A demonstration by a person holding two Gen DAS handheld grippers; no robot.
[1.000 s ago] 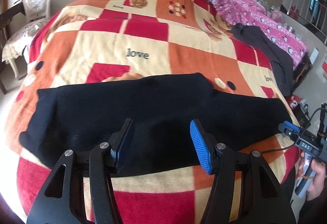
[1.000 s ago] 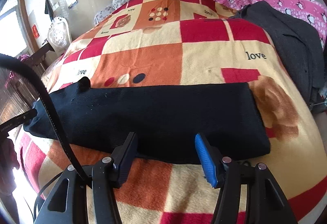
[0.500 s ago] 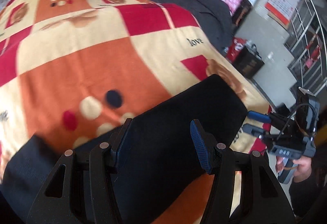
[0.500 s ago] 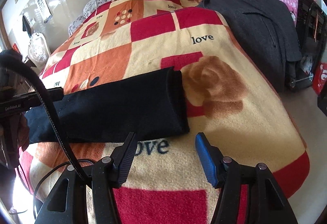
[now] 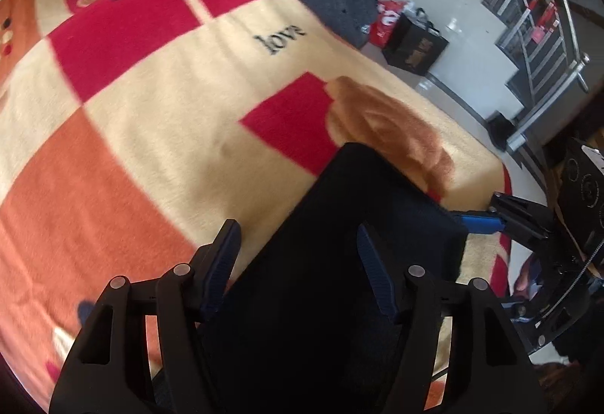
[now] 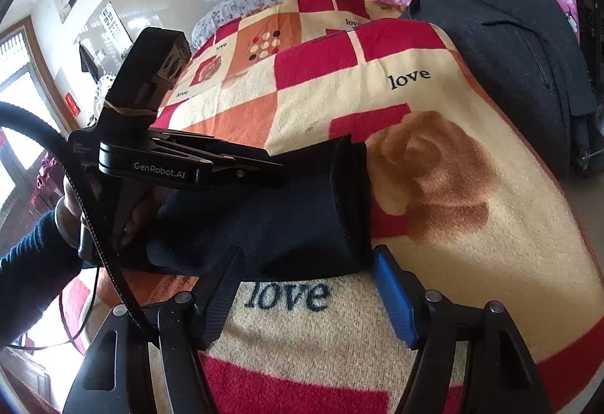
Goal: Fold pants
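Right wrist view: black pants (image 6: 287, 225) lie folded on the checked blanket (image 6: 472, 263). Right gripper (image 6: 305, 291), jaws just opening, straddles their near edge; left gripper (image 5: 298, 263), jaws likewise widening, hangs over them, seemingly clear of the cloth.

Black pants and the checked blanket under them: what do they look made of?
Black pants: apparently a soft, matte knit, with fine ribbing at the cuffed end; fibre unclear. Checked blanket: likely plush fleece, going by its fuzzy pile and printed "love" lettering.
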